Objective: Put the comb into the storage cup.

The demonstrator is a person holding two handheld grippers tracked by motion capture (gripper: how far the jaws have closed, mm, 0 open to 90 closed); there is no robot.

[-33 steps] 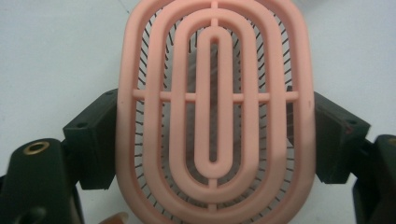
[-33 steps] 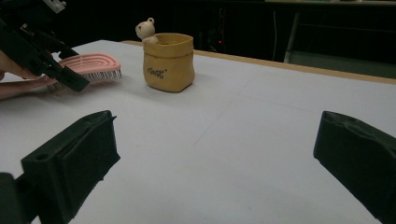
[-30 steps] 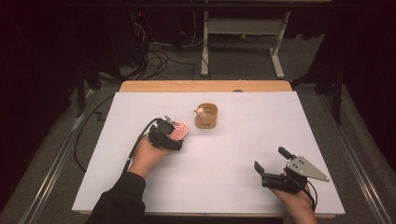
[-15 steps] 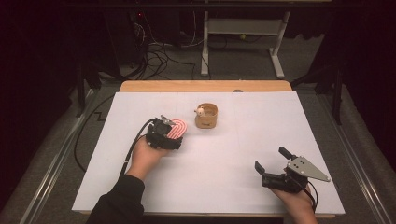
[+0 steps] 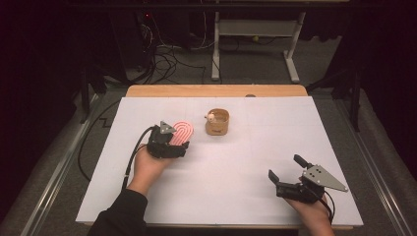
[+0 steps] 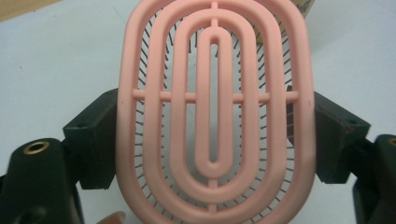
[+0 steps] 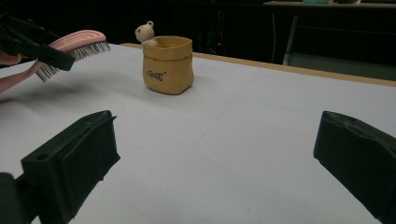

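Hairbrush [image 5: 180, 132] nearer pot [image 5: 217, 122], head forward

We are seeing a brightly lit white table [image 5: 246, 196] glowing against a dark, dim room, with soft shadows.

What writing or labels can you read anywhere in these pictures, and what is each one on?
Tan pot: one short dark word in curly script on its front wall, too blurred to read for sure.
Pink brush, held in the left gripper: no writing on its ribbed back.
Right gripper and the white table: no text or signs.
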